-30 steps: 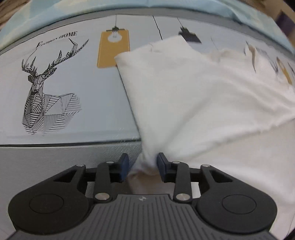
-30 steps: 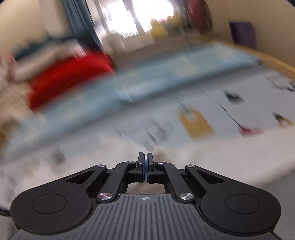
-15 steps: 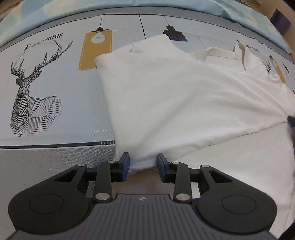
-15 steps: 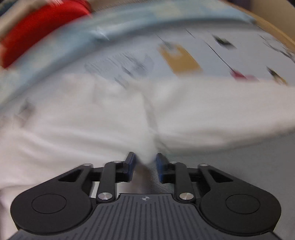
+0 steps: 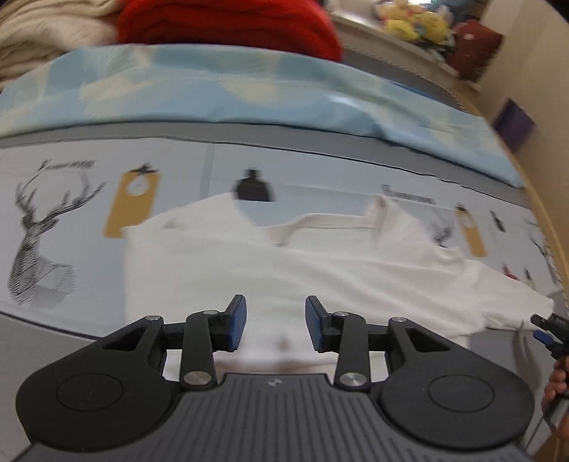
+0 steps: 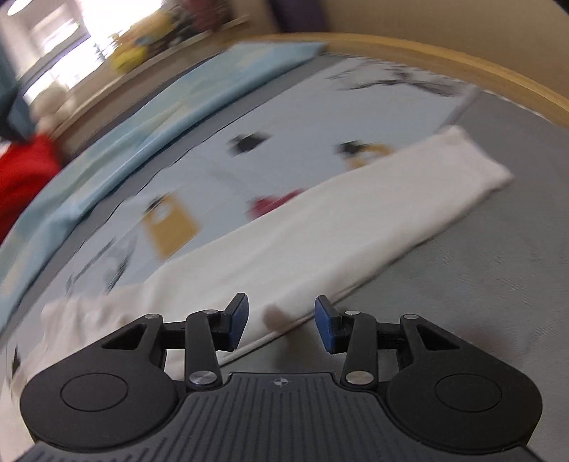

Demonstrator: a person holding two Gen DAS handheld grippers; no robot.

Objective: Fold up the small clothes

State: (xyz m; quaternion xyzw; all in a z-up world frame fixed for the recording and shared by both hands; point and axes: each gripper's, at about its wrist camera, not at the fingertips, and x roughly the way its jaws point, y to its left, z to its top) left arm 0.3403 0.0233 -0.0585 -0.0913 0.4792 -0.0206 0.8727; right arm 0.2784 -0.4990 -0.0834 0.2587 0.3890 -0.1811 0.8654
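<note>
Two grippers over one white cotton garment (image 5: 320,270), spread flat on a pale printed bed sheet with deer and lamp motifs (image 5: 71,199). Left gripper (image 5: 275,321): jaws opening, blue pads apart, white cloth showing in the gap but not pinched. Right gripper (image 6: 281,325): jaws spread, garment's long white folded sleeve (image 6: 338,227) running away from them across a grey band of sheet; its hem edge lies between the pads, untouched. Light-blue patterned blanket (image 5: 249,92) and red knitted fabric (image 5: 227,25) lie beyond. Both views motion-blurred.
</note>
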